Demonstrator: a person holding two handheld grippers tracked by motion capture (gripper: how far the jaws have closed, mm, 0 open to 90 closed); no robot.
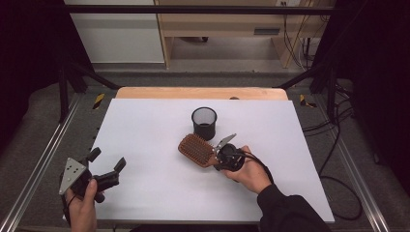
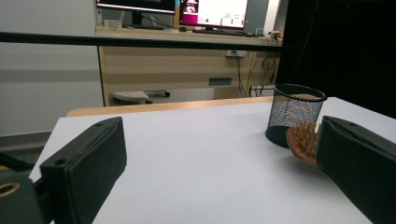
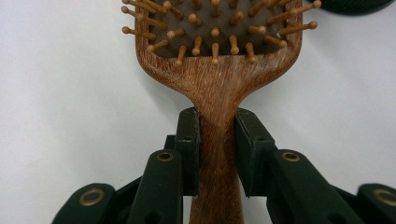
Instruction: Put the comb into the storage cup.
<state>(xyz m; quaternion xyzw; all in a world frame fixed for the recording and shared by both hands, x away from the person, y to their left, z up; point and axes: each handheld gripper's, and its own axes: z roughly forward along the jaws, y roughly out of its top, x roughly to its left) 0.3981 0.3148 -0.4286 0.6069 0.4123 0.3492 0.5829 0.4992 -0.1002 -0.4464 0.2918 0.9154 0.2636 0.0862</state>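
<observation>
Wooden paddle hairbrush [image 1: 196,150], brown, with a broad rounded-rectangular head and a narrow handle. Dark cushion set with pale wooden ball-tipped pins, facing upward. Positioned just right of centre in the high view, head toward the upper left, handle toward the lower right. In the right gripper view, hairbrush [image 3: 219,88] at centre frame, head at the top edge, handle running down to the bottom edge. In the left gripper view, head [image 2: 304,142] partly visible at right.
</observation>
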